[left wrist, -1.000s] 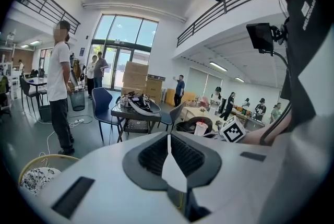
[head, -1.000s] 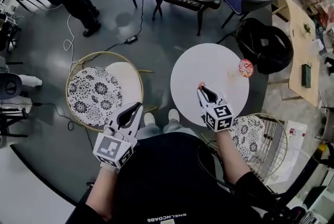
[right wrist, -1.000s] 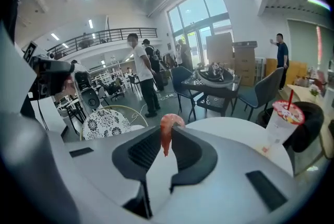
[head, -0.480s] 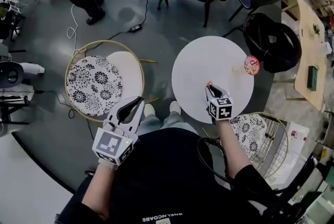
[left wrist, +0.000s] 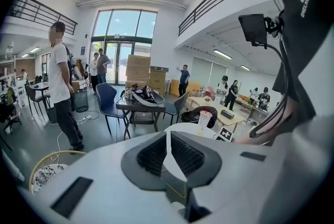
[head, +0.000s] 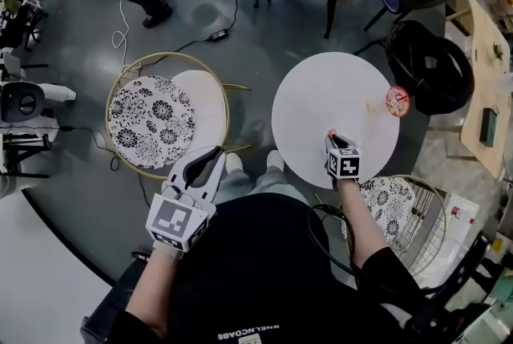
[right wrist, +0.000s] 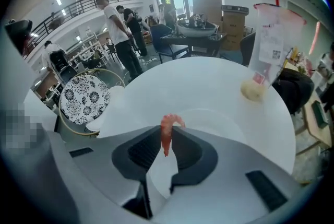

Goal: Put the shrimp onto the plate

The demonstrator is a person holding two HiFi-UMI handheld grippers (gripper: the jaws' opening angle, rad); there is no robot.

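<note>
A small pink shrimp [right wrist: 166, 133] hangs curled between the pads of my right gripper [right wrist: 167, 139], which is shut on it. In the head view this gripper [head: 331, 135] is over the near middle of the round white table [head: 321, 86], with the shrimp [head: 331, 132] at its tip. Just beyond the jaws, the faint rim of a white plate [right wrist: 224, 122] shows on the tabletop. My left gripper [head: 203, 171] is held low at the left, away from the table. Its jaws [left wrist: 167, 152] are together with nothing between them.
A clear plastic cup with a red lid [head: 397, 100] and a pale lump [right wrist: 254, 90] sit at the table's right edge. A floral-cushioned round stool [head: 152, 123] stands at the left, another [head: 389, 206] at the lower right. Chairs, a dark table and people are further back.
My right gripper has carried the shrimp from the table's near-left edge further in over the table. The left gripper has hardly moved.
</note>
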